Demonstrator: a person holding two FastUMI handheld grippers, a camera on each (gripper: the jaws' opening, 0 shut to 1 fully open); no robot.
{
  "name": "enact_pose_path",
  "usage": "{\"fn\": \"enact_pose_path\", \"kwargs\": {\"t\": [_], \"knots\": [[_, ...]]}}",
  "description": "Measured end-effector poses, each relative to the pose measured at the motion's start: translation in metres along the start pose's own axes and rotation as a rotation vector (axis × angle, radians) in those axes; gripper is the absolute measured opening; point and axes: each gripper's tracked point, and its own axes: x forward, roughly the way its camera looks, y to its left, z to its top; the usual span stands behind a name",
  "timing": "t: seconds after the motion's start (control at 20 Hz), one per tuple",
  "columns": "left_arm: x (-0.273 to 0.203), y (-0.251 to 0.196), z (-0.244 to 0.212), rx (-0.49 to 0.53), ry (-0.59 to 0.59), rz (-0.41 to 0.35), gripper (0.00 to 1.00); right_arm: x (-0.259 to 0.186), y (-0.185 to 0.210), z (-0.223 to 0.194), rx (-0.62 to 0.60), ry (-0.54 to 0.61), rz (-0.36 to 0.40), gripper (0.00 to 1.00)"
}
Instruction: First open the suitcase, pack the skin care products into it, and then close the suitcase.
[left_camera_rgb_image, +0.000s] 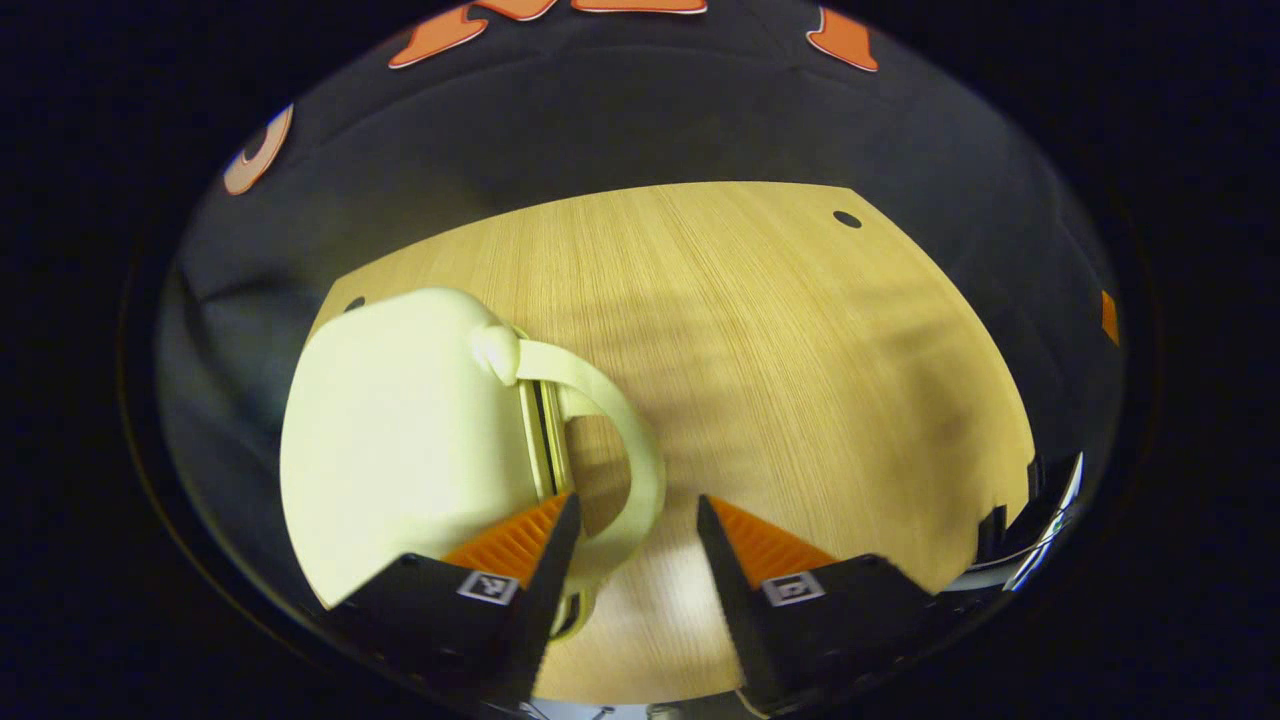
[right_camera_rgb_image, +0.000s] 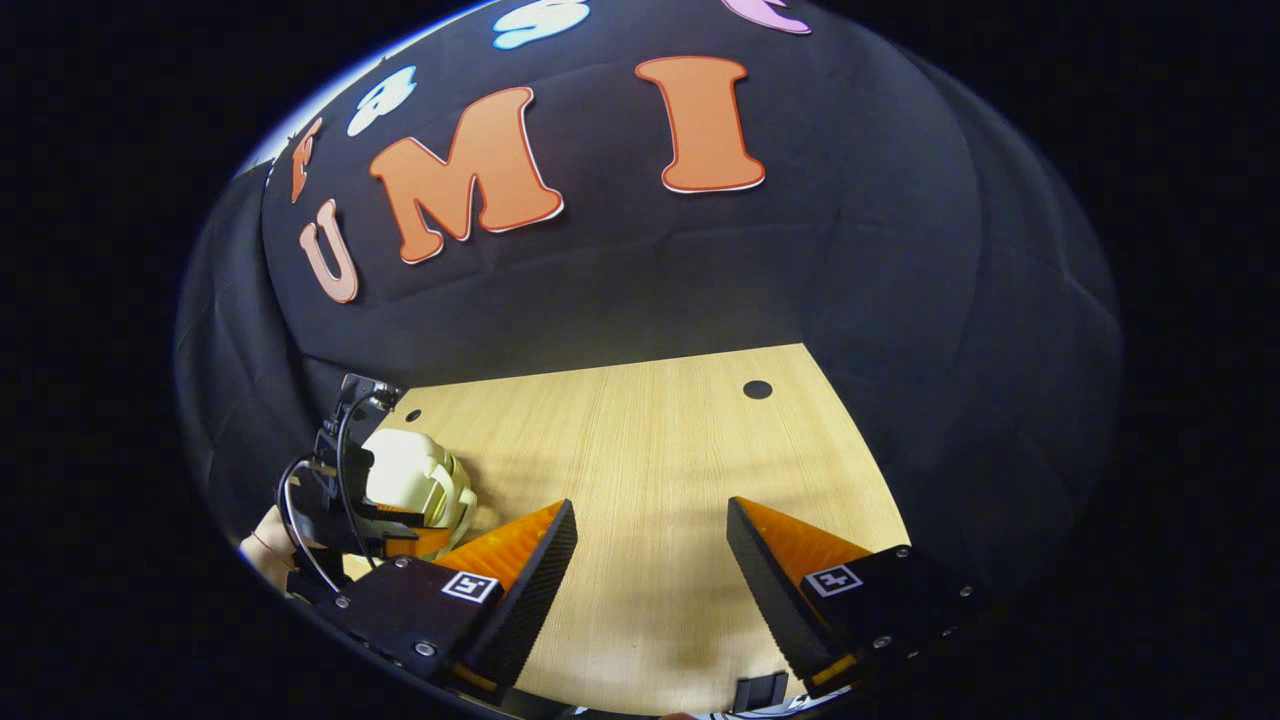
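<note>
Here, in the left gripper view, a small pale cream suitcase (left_camera_rgb_image: 400, 440) is seen from above on a light wooden table (left_camera_rgb_image: 800, 380). It fills the lower left of the round picture. Its shell appears shut, with a dark seam running along its edge, and a curved handle (left_camera_rgb_image: 625, 450) of the same cream colour arches out from its right side. The left gripper (left_camera_rgb_image: 635, 510) is held just over this handle, its jaws spread wide. One finger (left_camera_rgb_image: 540, 540) lies over the seam beside the handle's lower end, while the other is well apart, over bare wood to the right. The lower part of the handle loop sits in the gap between them, but whether either finger touches it cannot be told. Nothing is clamped. At the far right edge, part of a dark device is glimpsed, too cut off to identify.

In the right gripper view, the same table is seen from farther back, with the black cloth wall rising behind it. The right gripper (right_camera_rgb_image: 650, 525) is held over empty wood, its jaws likewise wide apart and holding nothing. At the far left of this view, the suitcase (right_camera_rgb_image: 410, 470) is seen small, with the left gripper's (right_camera_rgb_image: 345, 500) dark body and cables in front of it, and part of the hand (right_camera_rgb_image: 265, 550) that holds it at the edge.
</note>
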Motion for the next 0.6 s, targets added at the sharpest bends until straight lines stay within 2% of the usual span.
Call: {"fn": "enact_pose_path", "kwargs": {"t": [0.05, 0.1, 0.2, 0.25, 0.3, 0.45, 0.6], "knots": [[-0.008, 0.001, 0.005, 0.005, -0.023, 0.013, 0.91, 0.003, 0.005, -0.001, -0.008, 0.007, 0.006, 0.96], [-0.022, 0.003, 0.018, 0.023, -0.067, 0.036, 0.88, 0.005, 0.009, -0.001, -0.014, 0.010, 0.013, 0.96], [-0.051, -0.003, 0.046, 0.029, -0.169, 0.033, 0.88, 0.006, 0.019, 0.001, -0.027, 0.010, 0.028, 0.96], [-0.072, -0.008, 0.067, 0.013, -0.227, 0.026, 0.88, 0.008, 0.024, 0.004, -0.042, 0.003, 0.031, 0.96], [-0.093, -0.011, 0.083, 0.000, -0.278, 0.025, 0.93, 0.008, 0.029, 0.010, -0.062, -0.012, 0.028, 0.96], [-0.159, -0.010, 0.136, -0.047, -0.494, 0.027, 0.92, 0.003, 0.041, 0.033, -0.135, -0.088, 0.025, 0.96], [-0.233, -0.002, 0.171, -0.051, -0.691, 0.142, 0.94, -0.011, 0.058, 0.065, -0.187, -0.183, 0.044, 0.96]]}}
